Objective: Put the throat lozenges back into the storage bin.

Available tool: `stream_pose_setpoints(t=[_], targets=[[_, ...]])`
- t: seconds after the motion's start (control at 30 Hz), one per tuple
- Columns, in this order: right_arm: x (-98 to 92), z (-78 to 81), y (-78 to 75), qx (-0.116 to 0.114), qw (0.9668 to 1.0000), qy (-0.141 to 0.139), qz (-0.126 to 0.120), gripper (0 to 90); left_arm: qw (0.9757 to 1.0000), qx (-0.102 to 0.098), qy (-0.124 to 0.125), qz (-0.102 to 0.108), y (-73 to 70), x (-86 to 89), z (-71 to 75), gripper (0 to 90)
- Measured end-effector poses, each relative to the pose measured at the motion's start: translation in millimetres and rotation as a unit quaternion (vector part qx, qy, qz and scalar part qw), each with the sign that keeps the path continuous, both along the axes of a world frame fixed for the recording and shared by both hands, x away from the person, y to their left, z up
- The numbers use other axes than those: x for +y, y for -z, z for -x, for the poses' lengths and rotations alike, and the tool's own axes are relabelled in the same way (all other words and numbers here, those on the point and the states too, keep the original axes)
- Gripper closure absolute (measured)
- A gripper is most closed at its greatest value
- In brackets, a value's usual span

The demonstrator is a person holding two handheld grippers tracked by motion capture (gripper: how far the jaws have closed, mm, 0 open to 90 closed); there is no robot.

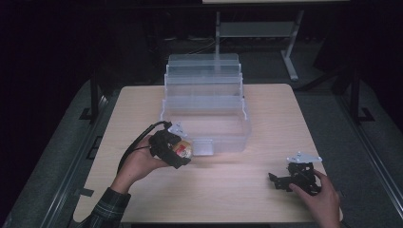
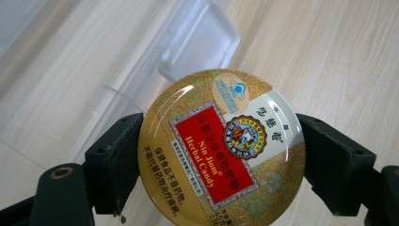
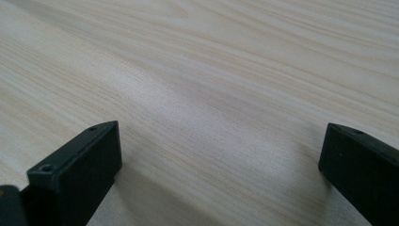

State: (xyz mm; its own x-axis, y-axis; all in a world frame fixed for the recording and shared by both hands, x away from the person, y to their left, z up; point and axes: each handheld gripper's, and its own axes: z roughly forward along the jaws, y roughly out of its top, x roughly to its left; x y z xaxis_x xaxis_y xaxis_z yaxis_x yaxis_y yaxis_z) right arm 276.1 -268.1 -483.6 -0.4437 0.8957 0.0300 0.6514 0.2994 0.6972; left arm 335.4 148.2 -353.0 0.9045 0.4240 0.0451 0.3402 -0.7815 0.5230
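round herbal candy tin (image 2: 221, 150) sits nearest the left gripper view's lens, gold lid with red label facing the camera, clamped edge to edge between the left gripper (image 2: 221, 160) jaws, both pads pressed against its rim. high view: left gripper (image 1: 172, 151) held in the person's left hand (image 1: 140, 164) above the light wood table (image 1: 228, 190), tin (image 1: 183, 150) just beside the front lip of a clear tiered plastic organizer (image 1: 204, 109). right gripper (image 1: 285, 183) rests low near the table's right front, held by the right hand (image 1: 323, 197), well apart from the tin. right gripper view: jaws spread wide, bare wood grain between them, nothing held.
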Motion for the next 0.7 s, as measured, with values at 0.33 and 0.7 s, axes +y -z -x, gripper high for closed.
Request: stream_pose_setpoints(t=[0.33,0.7], targets=[[0.0,0.1,-0.1,0.000,1.0000,0.000,0.000,0.0,0.9999,-0.007,-0.002,0.007,-12.4,-1.3,-7.6,19.7],[0.1,0.0,0.1,-0.001,1.0000,0.001,0.000,0.0,0.9997,-0.013,-0.013,0.014,-18.6,-0.1,-19.1,19.7]])
